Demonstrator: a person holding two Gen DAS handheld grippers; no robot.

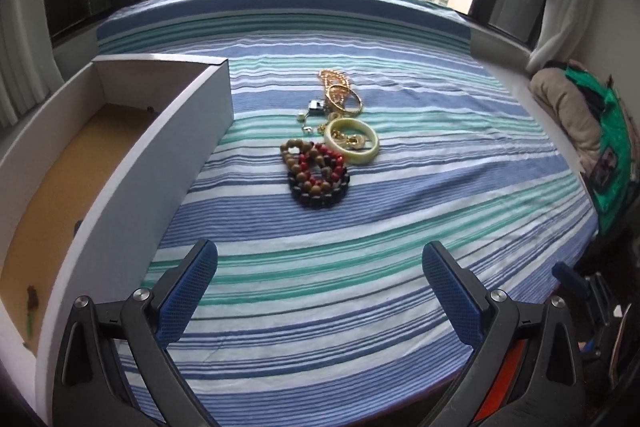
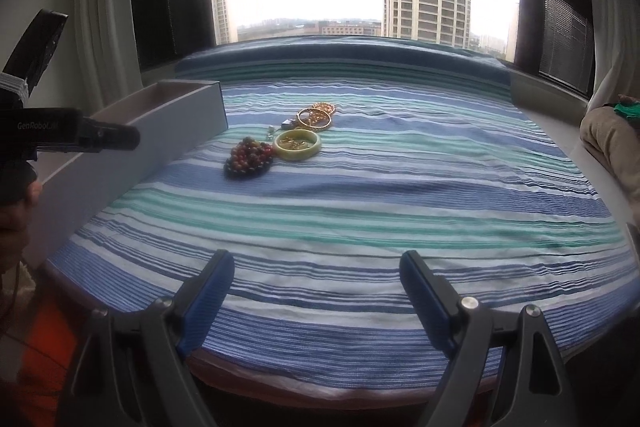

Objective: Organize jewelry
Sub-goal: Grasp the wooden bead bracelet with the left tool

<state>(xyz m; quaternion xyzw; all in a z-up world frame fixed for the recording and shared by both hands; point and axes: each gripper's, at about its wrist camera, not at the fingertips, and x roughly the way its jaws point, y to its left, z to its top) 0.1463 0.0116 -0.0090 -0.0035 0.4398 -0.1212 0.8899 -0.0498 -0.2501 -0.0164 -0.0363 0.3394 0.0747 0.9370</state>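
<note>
- left claw (image 1: 320, 267) wide open, holding nothing; right claw (image 2: 316, 269) the same
- bead bracelets (image 1: 318, 175), pale bangle (image 1: 352, 141), gold bangles (image 1: 346, 99) piled just right of the white box (image 1: 132, 163)

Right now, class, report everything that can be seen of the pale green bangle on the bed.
The pale green bangle is a thick, smooth, glossy ring, jade-like or plastic in look. It lies flat on the striped bedspread, unbroken as far as shown. A small gold chain piece sits inside it. The beaded bracelets lie against its near-left edge, the gold bangles just beyond. Neither gripper touches it.
</note>
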